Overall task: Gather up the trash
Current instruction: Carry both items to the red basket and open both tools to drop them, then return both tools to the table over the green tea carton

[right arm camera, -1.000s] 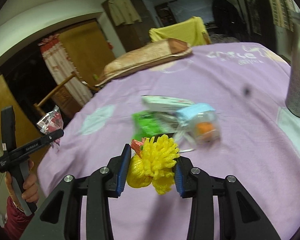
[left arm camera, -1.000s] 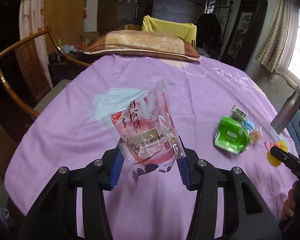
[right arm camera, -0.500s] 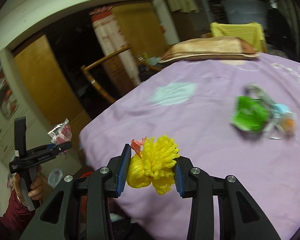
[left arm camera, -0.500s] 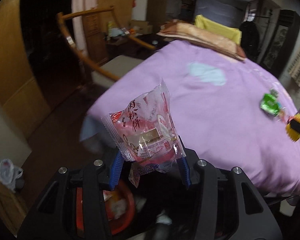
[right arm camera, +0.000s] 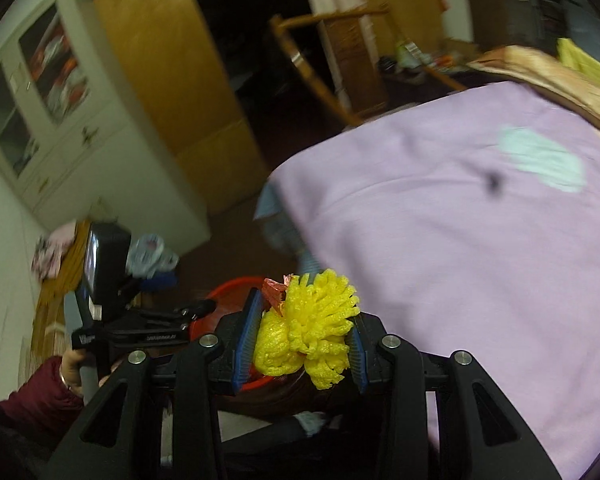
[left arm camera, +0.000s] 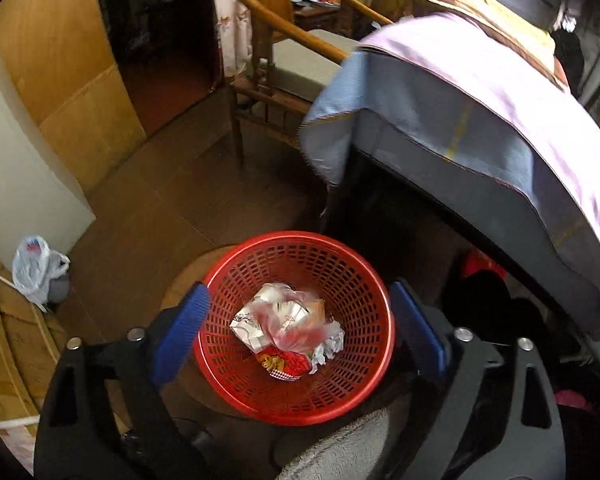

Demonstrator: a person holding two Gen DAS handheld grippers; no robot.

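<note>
In the left wrist view a red mesh basket [left arm camera: 352, 276] stands on the floor below my left gripper [left arm camera: 300, 330], whose jaws are opening wide with nothing pressed between them. The pink snack wrapper [left arm camera: 296, 330], blurred, lies among crumpled wrappers [left arm camera: 252, 326] inside the basket. In the right wrist view my right gripper [right arm camera: 304, 336] is shut on a yellow foam net [right arm camera: 312, 332] with a scrap of red wrapper [right arm camera: 274, 290] at its top. The red basket [right arm camera: 228, 290] shows behind it, and the left gripper [right arm camera: 192, 312] hangs over that basket in a person's hand.
The purple-covered bed [right arm camera: 460, 240] fills the right, its edge [left arm camera: 500, 160] overhanging near the basket. A wooden chair [left arm camera: 284, 64] stands beyond. A white plastic bag [left arm camera: 36, 264] lies on the floor at left. A white cabinet [right arm camera: 60, 120] and a wooden door [right arm camera: 172, 80] stand behind.
My left gripper swung off the bed, dipped over the red basket and opened; the pink wrapper dropped in. My right gripper carried the yellow foam net leftward to the bed's edge.
</note>
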